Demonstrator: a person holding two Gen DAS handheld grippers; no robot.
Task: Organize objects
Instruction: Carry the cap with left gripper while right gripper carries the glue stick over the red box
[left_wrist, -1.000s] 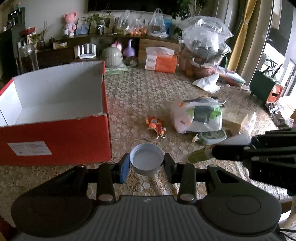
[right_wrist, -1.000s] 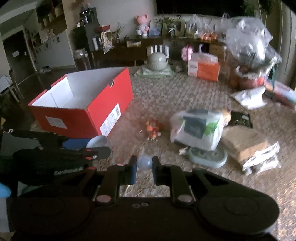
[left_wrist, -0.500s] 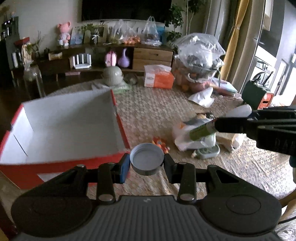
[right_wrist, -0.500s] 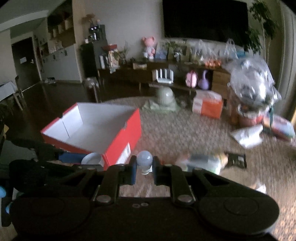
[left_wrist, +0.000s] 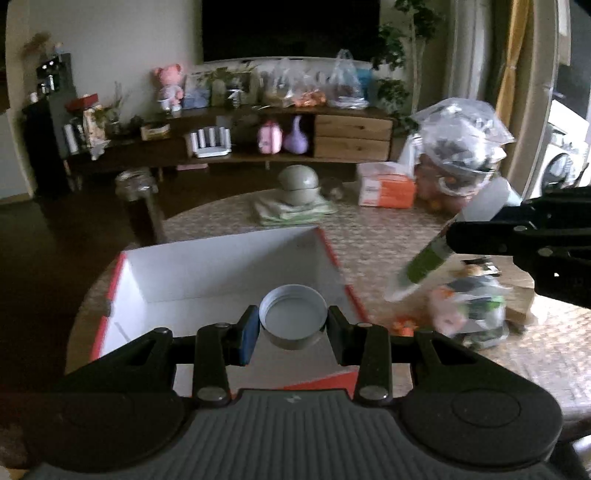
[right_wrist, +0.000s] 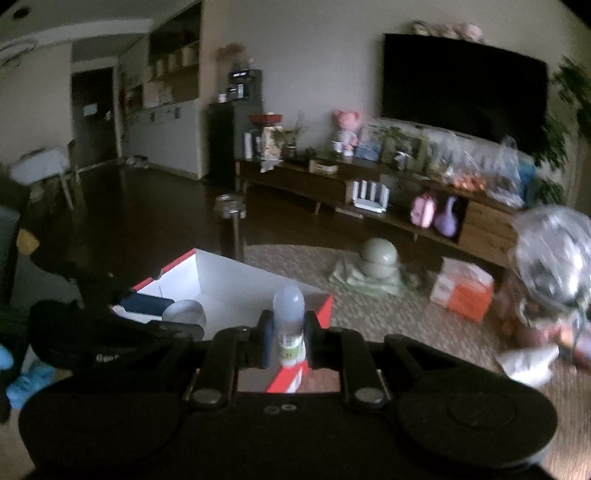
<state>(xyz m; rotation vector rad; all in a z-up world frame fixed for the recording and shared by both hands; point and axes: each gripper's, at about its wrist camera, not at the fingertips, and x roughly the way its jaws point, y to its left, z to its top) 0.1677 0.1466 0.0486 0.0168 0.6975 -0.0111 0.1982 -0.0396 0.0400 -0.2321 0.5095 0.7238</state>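
My left gripper (left_wrist: 291, 326) is shut on a round white lid (left_wrist: 293, 317), open side up, held over the near part of an open red box with a white inside (left_wrist: 207, 273). My right gripper (right_wrist: 289, 341) is shut on a small bottle with a white cap and green label (right_wrist: 289, 317). In the left wrist view that bottle (left_wrist: 443, 251) hangs tilted, just right of the box. The box (right_wrist: 229, 284) sits below and ahead of the right gripper. The left gripper and lid (right_wrist: 184, 312) show at its left.
The box stands on a round table with a lace cloth (left_wrist: 369, 236). A plastic bag of items (left_wrist: 469, 314), a small orange toy (left_wrist: 402, 326), an orange tissue pack (left_wrist: 388, 190), a green bowl on cloths (left_wrist: 299, 184) and a glass jar (left_wrist: 138, 199) lie around.
Both grippers have risen and moved left over the table. The lid now hangs over the box, and the bottle has come up beside the box's right wall. Both grips are unchanged.
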